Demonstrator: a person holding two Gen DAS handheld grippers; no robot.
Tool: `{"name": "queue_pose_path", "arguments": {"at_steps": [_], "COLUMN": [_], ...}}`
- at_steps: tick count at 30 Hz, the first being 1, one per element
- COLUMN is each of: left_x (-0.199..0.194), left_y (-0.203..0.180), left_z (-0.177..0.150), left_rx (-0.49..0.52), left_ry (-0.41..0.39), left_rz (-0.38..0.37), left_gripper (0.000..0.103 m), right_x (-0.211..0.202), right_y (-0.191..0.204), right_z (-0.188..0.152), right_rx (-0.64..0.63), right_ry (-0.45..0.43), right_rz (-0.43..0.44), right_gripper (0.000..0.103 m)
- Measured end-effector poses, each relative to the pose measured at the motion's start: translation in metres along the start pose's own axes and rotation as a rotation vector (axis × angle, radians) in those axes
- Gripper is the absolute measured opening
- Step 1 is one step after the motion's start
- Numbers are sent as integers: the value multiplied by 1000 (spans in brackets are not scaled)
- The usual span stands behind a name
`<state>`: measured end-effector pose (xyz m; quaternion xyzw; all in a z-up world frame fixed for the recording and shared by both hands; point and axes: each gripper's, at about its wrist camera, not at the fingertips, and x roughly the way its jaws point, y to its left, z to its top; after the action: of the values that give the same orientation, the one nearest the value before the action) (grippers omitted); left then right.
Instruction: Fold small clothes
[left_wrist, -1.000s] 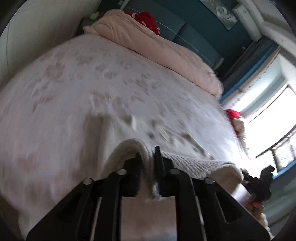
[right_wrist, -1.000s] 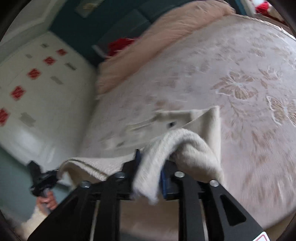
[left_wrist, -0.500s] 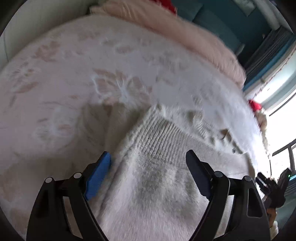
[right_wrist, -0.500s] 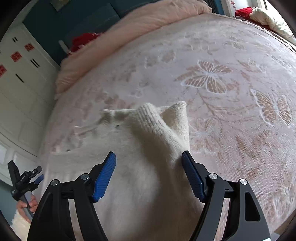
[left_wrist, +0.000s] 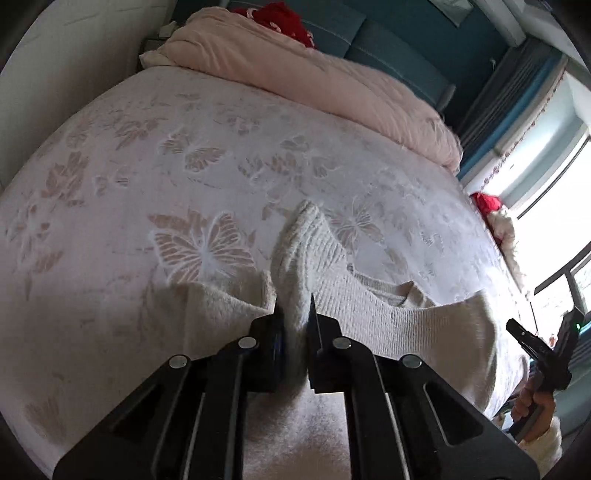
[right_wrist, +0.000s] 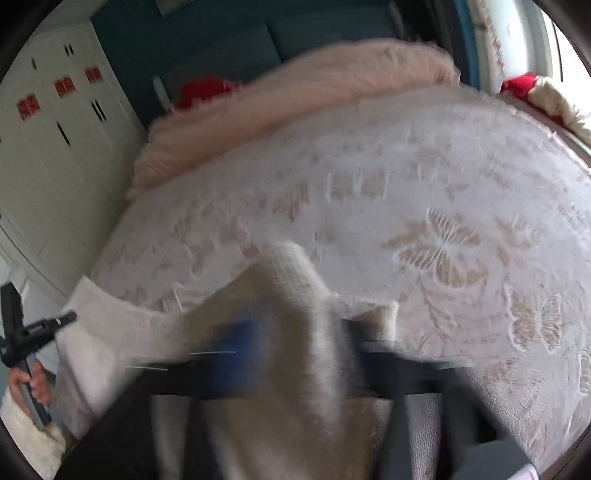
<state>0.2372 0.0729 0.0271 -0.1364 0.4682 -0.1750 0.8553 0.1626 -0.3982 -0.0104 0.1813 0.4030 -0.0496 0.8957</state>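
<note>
A cream knitted sweater (left_wrist: 388, 310) lies on the near part of a pink bedspread with butterfly patterns (left_wrist: 207, 177). My left gripper (left_wrist: 295, 321) is shut on a raised fold of the sweater near its ribbed edge. In the right wrist view the sweater (right_wrist: 295, 295) rises between the blurred fingers of my right gripper (right_wrist: 295, 343), which is closing on a fold; the blur hides how far the jaws stand. The right gripper also shows in the left wrist view (left_wrist: 543, 350) beyond the sweater's far end.
A rolled pink duvet (left_wrist: 314, 81) lies along the head of the bed, with a red item (left_wrist: 280, 18) behind it. White wardrobes (right_wrist: 55, 155) stand to the left in the right wrist view. A window (left_wrist: 554, 229) is on the right.
Both grippers opened half a second ago, letting the sweater lie flat. Now the left has shut again on a fold and the right is moving in fast on another fold.
</note>
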Motion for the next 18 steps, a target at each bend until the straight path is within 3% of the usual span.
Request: {"name": "queue_pose_path", "arguments": {"at_steps": [2,4,5,6,9,12,14,16,18], "left_x": [24,47,56,58,42,-3,-20,-16,13], "left_y": [8,20,26,31,34,13,0,-4,3], "left_z": [-5,-16,-23,-29,-28,-1,17,30,36], "left_rx": [-22,-56,-75,-98,-135,-87,-61,-45,-58], "left_ry": [58,104,121,128,88,-25,-90,-103,-31], "left_rz": [21,70,95,112,70,2,2,26,42], "left_gripper": [8,9,9,9,8,8,9,9,10], "right_x": [32,75,85,86,46,-15,-42,-38,3], "right_y": [-5,-12,-14,-15,-7,8,11,3,-18], "right_z": [-11,-31,-38,-41,-24,10,26,32,27], "right_rx": [-21,-34,-19,3,40,15,16,34,62], "right_ry": [53,180,217,204,90,-73,-160,-169,-78], "right_rz": [-79,-125,-123,-113,-43,38,49,28,-29], "right_gripper": [81,37,20,10,7,6,6,6,7]}}
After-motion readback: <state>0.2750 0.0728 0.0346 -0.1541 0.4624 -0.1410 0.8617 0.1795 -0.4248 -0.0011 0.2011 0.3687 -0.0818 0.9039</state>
